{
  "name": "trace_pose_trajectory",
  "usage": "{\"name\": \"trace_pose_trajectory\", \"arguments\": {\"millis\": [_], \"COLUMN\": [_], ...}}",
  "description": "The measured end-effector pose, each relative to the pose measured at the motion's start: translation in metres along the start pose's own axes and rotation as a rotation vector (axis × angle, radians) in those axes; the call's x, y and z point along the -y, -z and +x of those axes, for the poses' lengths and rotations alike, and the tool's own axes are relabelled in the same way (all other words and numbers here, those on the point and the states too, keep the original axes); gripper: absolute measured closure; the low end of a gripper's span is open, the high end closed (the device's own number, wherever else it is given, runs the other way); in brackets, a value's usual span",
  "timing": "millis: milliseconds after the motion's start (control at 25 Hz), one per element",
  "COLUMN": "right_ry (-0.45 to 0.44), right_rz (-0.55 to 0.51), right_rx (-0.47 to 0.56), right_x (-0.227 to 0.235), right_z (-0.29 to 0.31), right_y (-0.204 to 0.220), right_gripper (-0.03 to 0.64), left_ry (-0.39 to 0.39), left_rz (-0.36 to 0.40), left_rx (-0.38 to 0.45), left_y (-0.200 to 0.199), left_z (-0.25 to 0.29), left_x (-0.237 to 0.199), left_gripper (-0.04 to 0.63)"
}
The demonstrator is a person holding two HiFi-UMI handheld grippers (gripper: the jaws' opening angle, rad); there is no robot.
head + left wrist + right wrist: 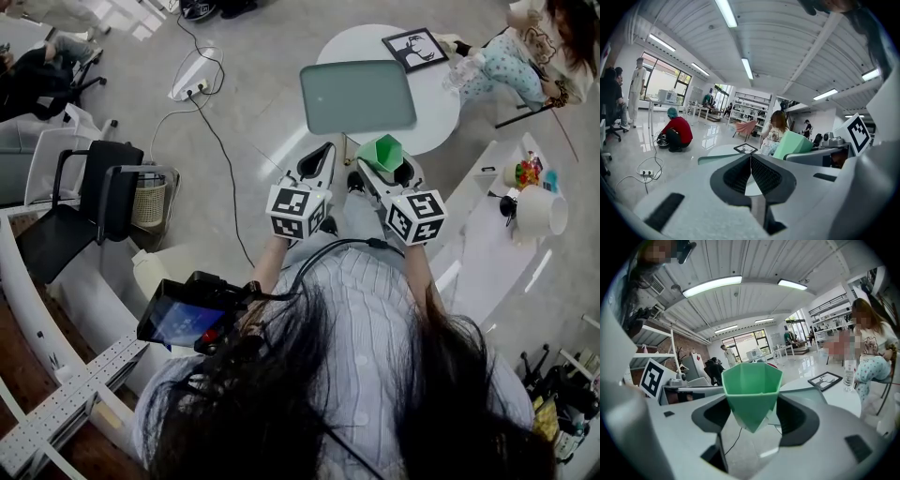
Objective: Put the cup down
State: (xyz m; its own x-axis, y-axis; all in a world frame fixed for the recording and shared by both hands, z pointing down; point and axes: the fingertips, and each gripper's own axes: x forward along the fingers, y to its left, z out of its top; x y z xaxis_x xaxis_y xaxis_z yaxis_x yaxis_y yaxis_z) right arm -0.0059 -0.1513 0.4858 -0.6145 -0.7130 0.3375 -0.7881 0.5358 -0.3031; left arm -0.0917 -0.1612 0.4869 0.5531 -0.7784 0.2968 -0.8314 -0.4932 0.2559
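Observation:
My right gripper (386, 167) is shut on a green faceted cup (382, 151), which it holds upright in the air in front of a round white table (441, 112). In the right gripper view the cup (752, 389) fills the gap between the jaws of that gripper (752, 416), its open mouth up. A grey-green tray (358, 96) lies on the table just beyond the cup. My left gripper (317, 159) hangs beside the right one, shut on nothing, its pads meeting at the tips (751, 161). From the left gripper view the cup (794, 143) shows at the right.
A framed picture (413, 49) lies on the table's far side, and a clear bottle (848, 372) stands near it. A person (525, 47) sits at the table's right. At the left are a black chair (89, 202), a wire basket (150, 199) and a floor power strip (195, 91). A white counter (497, 234) runs along the right.

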Motion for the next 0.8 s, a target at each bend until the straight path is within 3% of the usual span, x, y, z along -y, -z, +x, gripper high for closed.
{"name": "trace_pose_trajectory", "arguments": {"millis": [800], "right_ry": [0.002], "right_rz": [0.039], "right_rx": [-0.05], "right_x": [0.092], "right_z": [0.051], "right_y": [-0.012], "right_gripper": [0.301], "left_ry": [-0.011], "left_rz": [-0.021], "left_rx": [-0.095], "left_y": [-0.002], "left_z": [0.095], "left_x": [-0.013], "left_gripper": [0.58]}}
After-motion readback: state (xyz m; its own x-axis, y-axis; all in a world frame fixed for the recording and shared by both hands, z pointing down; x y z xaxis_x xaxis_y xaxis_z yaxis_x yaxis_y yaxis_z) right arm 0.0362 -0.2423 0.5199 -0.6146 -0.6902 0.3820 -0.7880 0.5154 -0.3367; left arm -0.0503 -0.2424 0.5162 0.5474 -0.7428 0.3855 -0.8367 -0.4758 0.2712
